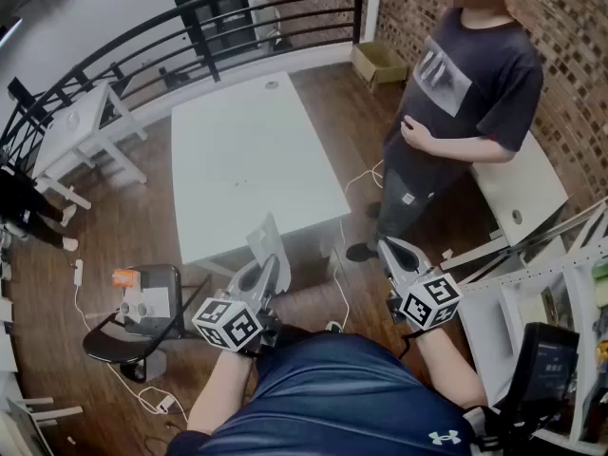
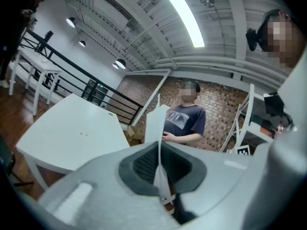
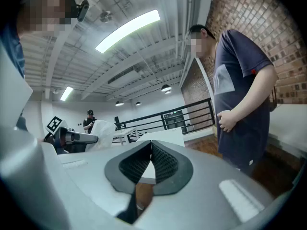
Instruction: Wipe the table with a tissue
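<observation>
Head view: both tongs are held close to the body, at the near edge of the white table (image 1: 249, 150). Wiping not yet begun, by my reading.

Left tongs (image 1: 270, 266): pressed together on a white tissue (image 1: 267, 239). Left gripper view confirms this. The sheet is pinched by its lower margin between the dark pads, and the rest stands up past the tips, loose. Likely reason for the edge grip: most of the sheet stays free to lie flat on the surface. Risk, judged: a thin sheet held at one margin may fold or drag rather than press evenly.

Right tongs (image 1: 392, 252): closed tip to tip, nothing between them (right gripper view). Only the table and floor show through the gap behind the tips. Held about level with the left and seemingly idle; one tool should suffice for the wipe.

Tissue location: in the air by the table's near edge, apparently clear of the top.

Bystander (image 1: 456, 93): stands beside the table's right side, hands at the waist, not reaching over the top.

Next move, judged: carry the left tongs forward and down until the loose sheet meets the table.
</observation>
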Demonstrator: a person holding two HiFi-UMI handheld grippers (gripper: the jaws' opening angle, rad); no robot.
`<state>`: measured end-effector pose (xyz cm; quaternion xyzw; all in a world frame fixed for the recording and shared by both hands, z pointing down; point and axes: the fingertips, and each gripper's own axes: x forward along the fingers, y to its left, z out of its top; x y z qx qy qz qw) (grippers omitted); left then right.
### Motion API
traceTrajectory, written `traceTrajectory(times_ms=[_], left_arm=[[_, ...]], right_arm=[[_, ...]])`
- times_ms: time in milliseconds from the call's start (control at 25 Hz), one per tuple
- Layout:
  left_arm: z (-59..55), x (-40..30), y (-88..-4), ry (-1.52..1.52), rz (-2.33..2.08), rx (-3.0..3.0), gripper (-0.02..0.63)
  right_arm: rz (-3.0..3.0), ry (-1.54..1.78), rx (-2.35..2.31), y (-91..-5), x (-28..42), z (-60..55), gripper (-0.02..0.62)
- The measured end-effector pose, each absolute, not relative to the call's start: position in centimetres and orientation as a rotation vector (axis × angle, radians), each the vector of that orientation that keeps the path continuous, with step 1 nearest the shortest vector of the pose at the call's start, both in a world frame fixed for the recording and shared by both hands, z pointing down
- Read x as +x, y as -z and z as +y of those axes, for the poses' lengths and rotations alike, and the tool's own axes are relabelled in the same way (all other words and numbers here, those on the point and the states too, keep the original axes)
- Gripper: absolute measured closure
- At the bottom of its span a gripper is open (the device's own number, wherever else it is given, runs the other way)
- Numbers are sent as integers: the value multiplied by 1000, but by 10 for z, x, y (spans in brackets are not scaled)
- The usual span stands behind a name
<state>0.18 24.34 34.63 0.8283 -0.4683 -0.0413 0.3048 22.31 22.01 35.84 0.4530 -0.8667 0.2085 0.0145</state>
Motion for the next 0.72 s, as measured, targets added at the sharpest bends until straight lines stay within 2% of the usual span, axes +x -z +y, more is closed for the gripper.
traceTrajectory(times_ms=[200, 440, 720], left_arm=[[182, -41, -353, 103, -1317, 2191, 600], [119, -136, -401, 109, -1444, 2093, 600], [23, -207, -453, 41, -1338, 2053, 600]], right_arm=[[-2637, -670, 1546, -361, 230, 168, 584], [-2594, -757, 1491, -411, 166, 106, 584], [-2463, -790, 1558, -428, 91, 40, 584]])
